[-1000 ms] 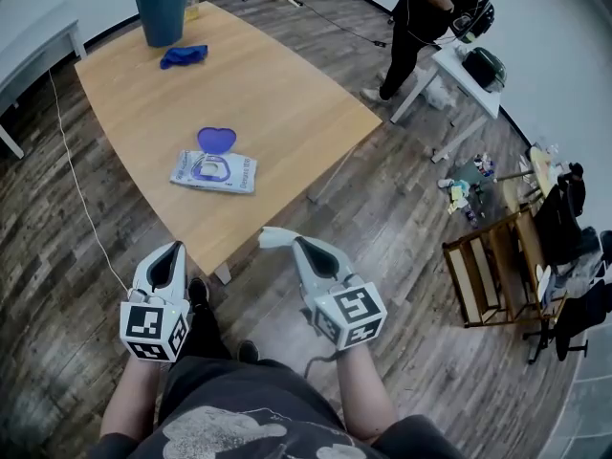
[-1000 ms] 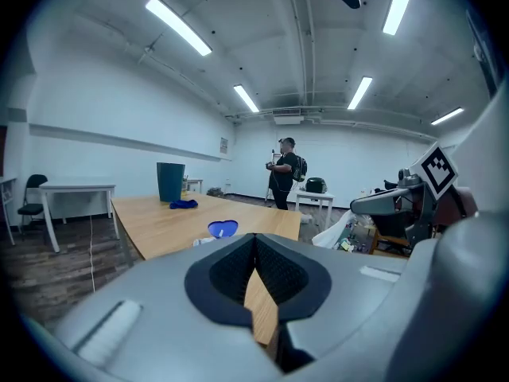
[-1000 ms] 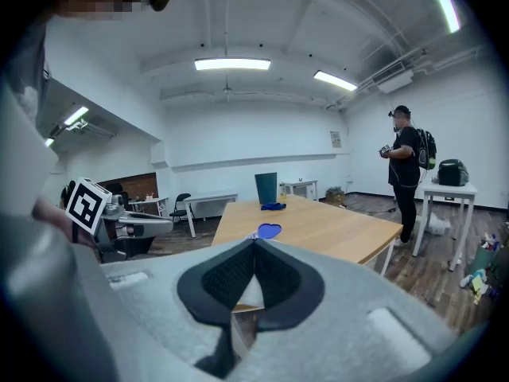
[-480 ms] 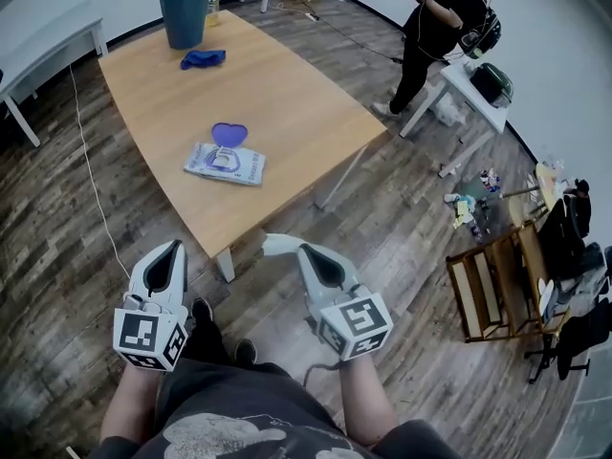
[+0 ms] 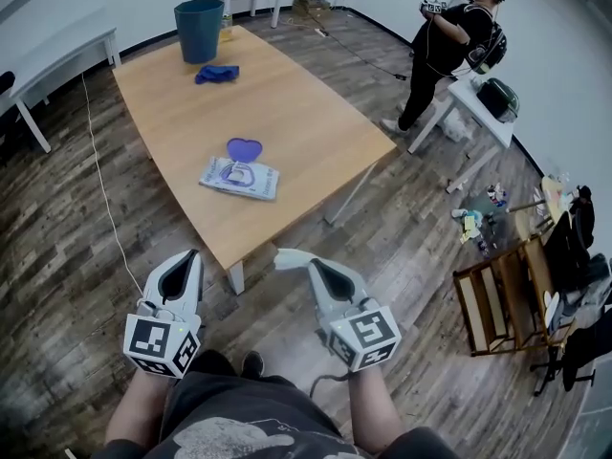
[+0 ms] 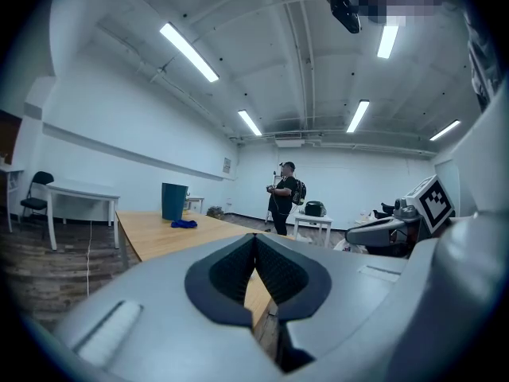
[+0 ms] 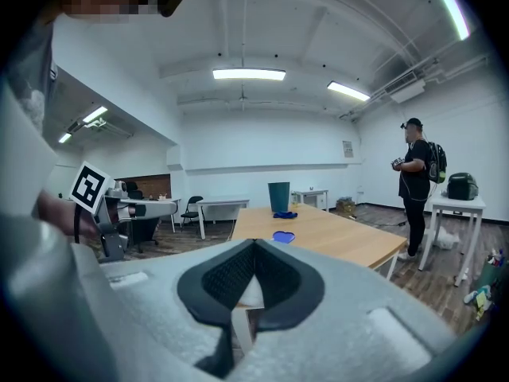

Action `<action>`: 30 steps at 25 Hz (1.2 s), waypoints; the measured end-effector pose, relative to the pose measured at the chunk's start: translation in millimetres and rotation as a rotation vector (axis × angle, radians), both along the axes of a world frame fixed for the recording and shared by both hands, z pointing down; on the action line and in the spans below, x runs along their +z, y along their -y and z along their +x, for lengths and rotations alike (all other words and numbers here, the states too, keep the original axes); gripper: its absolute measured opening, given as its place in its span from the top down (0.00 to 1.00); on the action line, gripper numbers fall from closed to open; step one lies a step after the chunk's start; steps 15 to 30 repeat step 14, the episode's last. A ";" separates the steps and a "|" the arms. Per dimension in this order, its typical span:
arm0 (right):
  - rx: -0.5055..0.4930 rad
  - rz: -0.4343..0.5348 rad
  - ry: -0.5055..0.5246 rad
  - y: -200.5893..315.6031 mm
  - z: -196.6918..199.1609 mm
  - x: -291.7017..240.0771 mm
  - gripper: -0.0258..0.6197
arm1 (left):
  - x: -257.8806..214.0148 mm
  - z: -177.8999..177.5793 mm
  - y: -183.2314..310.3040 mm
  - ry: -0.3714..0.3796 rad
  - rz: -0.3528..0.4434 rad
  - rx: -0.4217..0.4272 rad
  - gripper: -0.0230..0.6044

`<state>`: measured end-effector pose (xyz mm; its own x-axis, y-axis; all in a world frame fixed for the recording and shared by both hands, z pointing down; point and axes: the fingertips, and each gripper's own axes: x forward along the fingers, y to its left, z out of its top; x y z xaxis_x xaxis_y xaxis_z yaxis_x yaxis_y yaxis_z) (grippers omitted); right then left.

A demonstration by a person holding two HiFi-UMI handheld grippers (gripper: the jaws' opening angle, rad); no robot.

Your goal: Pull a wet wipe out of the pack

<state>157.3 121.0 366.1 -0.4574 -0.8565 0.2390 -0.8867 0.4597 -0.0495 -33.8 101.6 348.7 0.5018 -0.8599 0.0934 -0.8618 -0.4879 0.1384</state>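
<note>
The wet wipe pack [image 5: 239, 177] lies flat on the wooden table [image 5: 296, 122] near its front edge, with its purple lid [image 5: 244, 148] flipped open at the far side. Both grippers hang in front of the table, short of its edge and apart from the pack. My left gripper [image 5: 189, 255] is shut with nothing in it, jaws pressed together in the left gripper view [image 6: 254, 239]. My right gripper [image 5: 286, 254] is also shut and empty [image 7: 254, 247]. The right gripper view shows the purple lid [image 7: 283, 235] beyond the jaws.
A teal bin [image 5: 199, 16] and a blue cloth [image 5: 217, 73] sit at the table's far end. A person [image 5: 449, 41] stands at the back right beside a small white table [image 5: 483, 98]. A wooden rack [image 5: 502, 299] stands at right; a cable [image 5: 100, 189] runs along the floor at left.
Both grippers have risen a little and moved toward the table's front edge. The head view has shifted, so the table and pack sit further right in it. Both jaws stayed shut.
</note>
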 end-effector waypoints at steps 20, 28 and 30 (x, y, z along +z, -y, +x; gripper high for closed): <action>-0.018 -0.002 -0.009 3.3 -31.6 -4.3 0.97 | 4.2 -19.5 -4.0 -0.011 -0.004 0.008 0.93; -0.018 -0.002 -0.009 3.3 -31.6 -4.3 0.97 | 4.2 -19.5 -4.0 -0.011 -0.004 0.008 0.93; -0.018 -0.002 -0.009 3.3 -31.6 -4.3 0.97 | 4.2 -19.5 -4.0 -0.011 -0.004 0.008 0.93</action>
